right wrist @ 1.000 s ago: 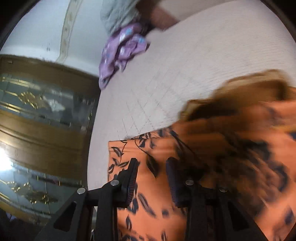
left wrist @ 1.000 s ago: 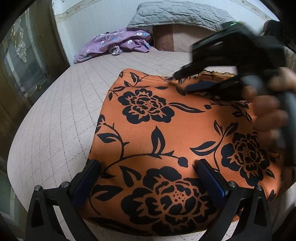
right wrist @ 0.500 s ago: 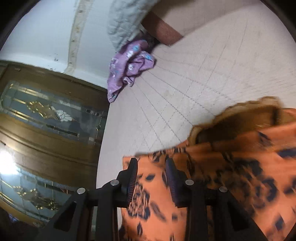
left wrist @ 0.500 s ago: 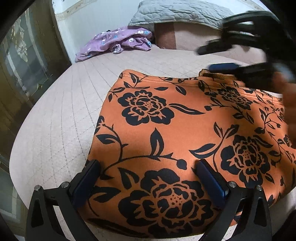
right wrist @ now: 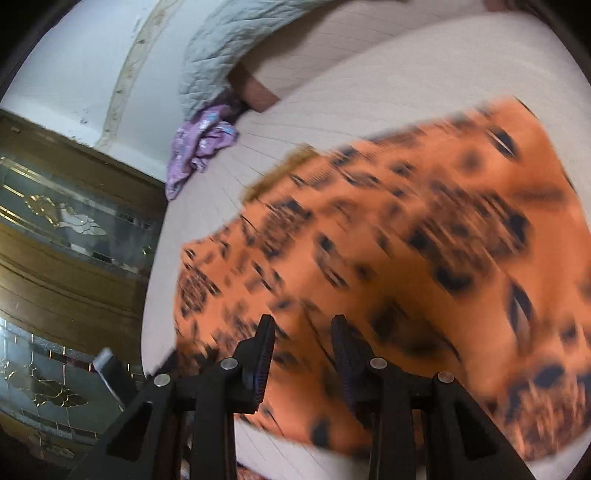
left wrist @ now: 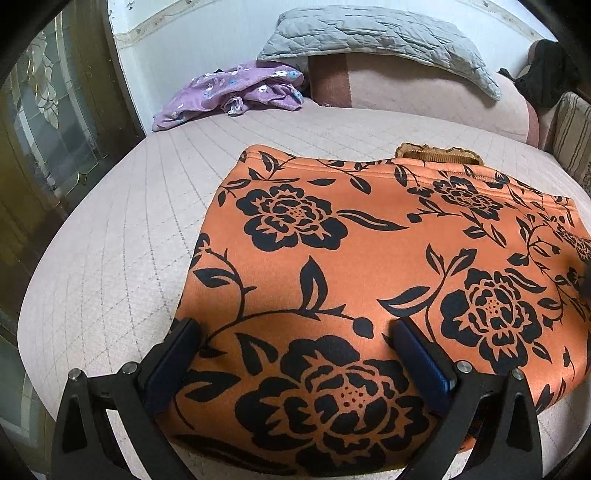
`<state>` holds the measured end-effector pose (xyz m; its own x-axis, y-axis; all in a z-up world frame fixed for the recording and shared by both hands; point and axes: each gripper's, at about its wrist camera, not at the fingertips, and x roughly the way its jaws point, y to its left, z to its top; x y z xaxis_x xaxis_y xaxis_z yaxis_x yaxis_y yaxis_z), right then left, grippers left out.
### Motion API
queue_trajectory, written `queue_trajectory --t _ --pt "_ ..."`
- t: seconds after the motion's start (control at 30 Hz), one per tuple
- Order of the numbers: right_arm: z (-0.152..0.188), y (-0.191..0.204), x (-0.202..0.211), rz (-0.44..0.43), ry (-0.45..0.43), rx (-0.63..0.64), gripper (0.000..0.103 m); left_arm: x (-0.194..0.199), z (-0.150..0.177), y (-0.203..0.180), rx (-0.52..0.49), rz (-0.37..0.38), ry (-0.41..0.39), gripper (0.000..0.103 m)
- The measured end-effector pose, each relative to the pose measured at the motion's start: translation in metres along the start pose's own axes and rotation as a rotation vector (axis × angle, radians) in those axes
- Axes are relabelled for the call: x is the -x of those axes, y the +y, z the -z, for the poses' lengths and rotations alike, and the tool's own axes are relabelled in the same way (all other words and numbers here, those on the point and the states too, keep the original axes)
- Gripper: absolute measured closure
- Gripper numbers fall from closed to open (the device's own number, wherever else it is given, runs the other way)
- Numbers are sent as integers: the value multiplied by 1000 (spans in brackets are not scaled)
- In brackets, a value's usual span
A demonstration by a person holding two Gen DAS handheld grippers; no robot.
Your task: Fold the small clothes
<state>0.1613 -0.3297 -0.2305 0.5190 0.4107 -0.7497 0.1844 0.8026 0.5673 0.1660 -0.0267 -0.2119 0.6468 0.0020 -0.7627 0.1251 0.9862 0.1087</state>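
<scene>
On quilted bedspread (left wrist: 110, 258): smooth orange floral garment (left wrist: 369, 258), folded; left gripper (left wrist: 295, 354) spread, right gripper (right wrist: 303, 343) part-spread, empty.

Item count: 1 orange floral garment (left wrist: 369, 258), folded flat on 1 quilted bed (left wrist: 110, 258). 1 purple floral garment (left wrist: 236, 90), crumpled near the headboard. 1 grey quilted pillow (left wrist: 376, 35). 1 striped cushion (left wrist: 570, 136) at the right edge, partly cut off. 1 dark item (left wrist: 546, 72) above it, kind not identifiable. 2 grippers: left gripper (left wrist: 295, 339), right gripper (right wrist: 303, 332), each with 2 fingers.
</scene>
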Motion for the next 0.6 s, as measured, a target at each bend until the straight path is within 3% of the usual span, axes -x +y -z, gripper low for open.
queue_trajectory --t 0.07,0.13,0.4,0.6 --pt "19 -18 5 15 13 -25 68 0 0 -1 2 -5 -2 0" --pt "29 -32 8 -32 -6 -48 68 0 0 -1 5 -10 -3 0" --pt "25 -50 6 -107 14 -110 68 0 1 0 -3 0 -16 0" --pt "24 -41 2 -94 11 -86 68 0 2 1 -4 4 -20 0"
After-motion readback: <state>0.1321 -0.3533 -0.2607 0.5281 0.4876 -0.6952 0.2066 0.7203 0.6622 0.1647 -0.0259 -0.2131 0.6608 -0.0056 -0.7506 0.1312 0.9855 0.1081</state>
